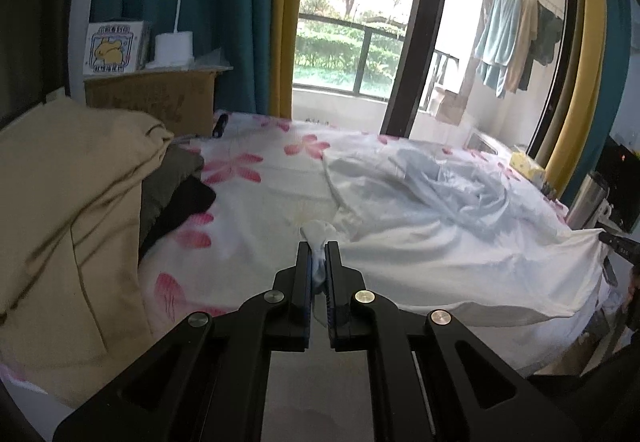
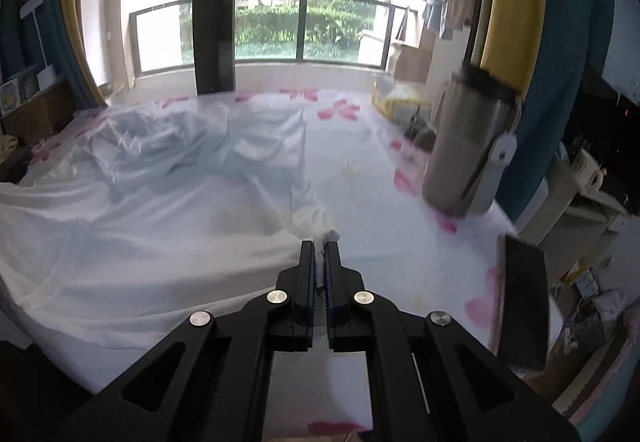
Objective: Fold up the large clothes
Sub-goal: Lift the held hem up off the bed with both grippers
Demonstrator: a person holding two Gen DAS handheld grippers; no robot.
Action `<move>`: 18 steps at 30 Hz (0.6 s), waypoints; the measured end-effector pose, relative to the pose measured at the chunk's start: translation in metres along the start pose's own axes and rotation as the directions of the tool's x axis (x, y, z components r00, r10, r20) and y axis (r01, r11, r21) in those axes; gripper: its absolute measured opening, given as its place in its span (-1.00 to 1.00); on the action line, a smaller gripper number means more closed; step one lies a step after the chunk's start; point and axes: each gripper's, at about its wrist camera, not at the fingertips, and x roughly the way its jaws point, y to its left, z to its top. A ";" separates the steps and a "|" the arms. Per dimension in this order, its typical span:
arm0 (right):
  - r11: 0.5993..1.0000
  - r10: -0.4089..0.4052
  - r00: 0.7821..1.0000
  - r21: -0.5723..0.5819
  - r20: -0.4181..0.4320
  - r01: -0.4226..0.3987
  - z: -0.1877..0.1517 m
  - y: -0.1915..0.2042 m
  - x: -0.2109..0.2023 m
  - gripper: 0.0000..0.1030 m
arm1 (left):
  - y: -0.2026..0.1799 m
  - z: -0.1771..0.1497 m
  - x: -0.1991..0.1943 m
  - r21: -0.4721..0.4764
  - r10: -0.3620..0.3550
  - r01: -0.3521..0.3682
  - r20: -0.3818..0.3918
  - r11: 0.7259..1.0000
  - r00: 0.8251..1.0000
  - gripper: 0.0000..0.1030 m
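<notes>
Left gripper [image 1: 319, 246]: black jaws with blue ribbed pads, clamped on a bunched tuft of the white garment [image 1: 440, 226]. Right gripper [image 2: 319, 244]: same build, jaws pinched together on another bunched corner of the garment [image 2: 160, 226].

Garment: thin, soft white cloth, faintly bluish in the folds, heavily creased and heaped toward the middle of the bed. Its near hem hangs as a drooping band along the bed's near edge between the two pinched corners.

Bed sheet [image 1: 256, 178]: white with pink flower print, smooth where bare.

At the bed's left edge, a tan fabric pile [image 1: 76, 202] with dark clothes [image 1: 180, 194] tucked beside it. Behind, a cardboard box [image 1: 160, 98] carries a white lamp [image 1: 174, 46] and a small carton with a yellow rabbit picture [image 1: 114, 48]; its lettering is unreadable.

At the bed's right edge, a brushed steel cup with dark lid [image 2: 468, 146], blurred, and a dark flat slab [image 2: 520, 298] at the near right corner.

Room: teal and yellow curtains [image 1: 280, 14], glass doors to a balcony railing [image 2: 264, 26], laundry hanging outside [image 1: 516, 42], greenery beyond.
</notes>
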 end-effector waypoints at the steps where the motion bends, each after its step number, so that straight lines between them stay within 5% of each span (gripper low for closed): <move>1: 1.000 0.001 1.000 -0.002 0.008 -0.001 0.005 0.000 0.000 -0.91 | -0.001 0.004 0.001 0.003 0.002 -0.002 0.006 1.000 1.000 -0.87; 6: 1.000 0.021 1.000 -0.021 -0.020 -0.022 0.011 0.003 0.007 -0.91 | 0.002 0.011 0.003 0.013 0.021 -0.021 0.004 1.000 1.000 -0.87; 15: 0.992 0.101 0.954 -0.045 -0.282 -0.118 -0.048 0.010 0.033 -0.88 | 0.014 -0.018 0.022 -0.004 0.049 -0.050 -0.143 0.999 0.989 -0.87; 18: 0.993 0.106 0.951 -0.023 -0.292 -0.117 -0.055 0.003 0.030 -0.53 | 0.019 -0.026 0.024 -0.011 0.049 -0.052 -0.170 0.999 0.984 -0.87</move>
